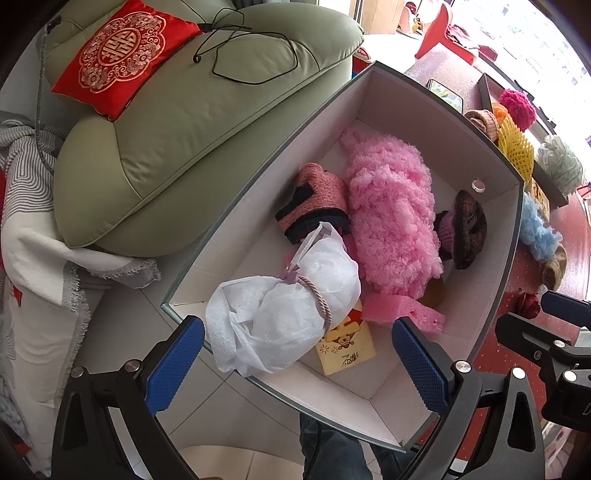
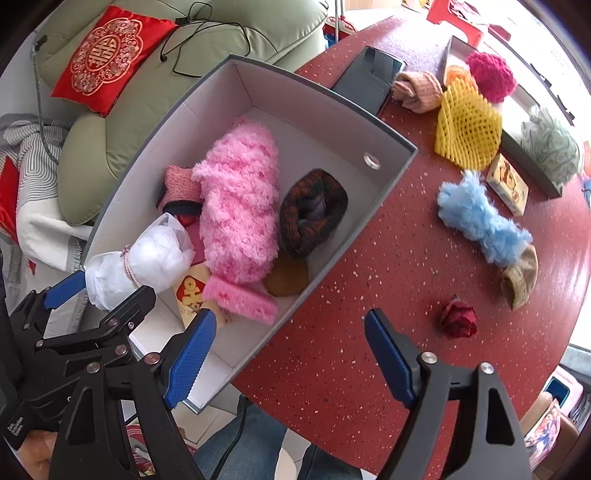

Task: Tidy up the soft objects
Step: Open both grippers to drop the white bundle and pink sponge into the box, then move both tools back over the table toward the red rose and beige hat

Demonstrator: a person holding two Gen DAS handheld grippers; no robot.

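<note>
A: What lies in the box (image 2: 388, 173)?
B: A white wrapped bundle (image 2: 136, 264) tied with cord rests on its near rim; beside it a fluffy pink roll (image 2: 240, 199), a dark knitted roll (image 2: 314, 210) and a pink sponge (image 2: 240, 299).
A: And on the counter (image 2: 351, 314)?
B: A blue fluffy roll (image 2: 480, 218), yellow foam net (image 2: 467, 129), dried rose (image 2: 458, 319).

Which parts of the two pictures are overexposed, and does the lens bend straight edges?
Left wrist view: the upper right corner is blown out white behind the red stool; the box rim curves strongly. Right wrist view: glare washes the right edge past the green mesh puff; the table edge bows.
</note>
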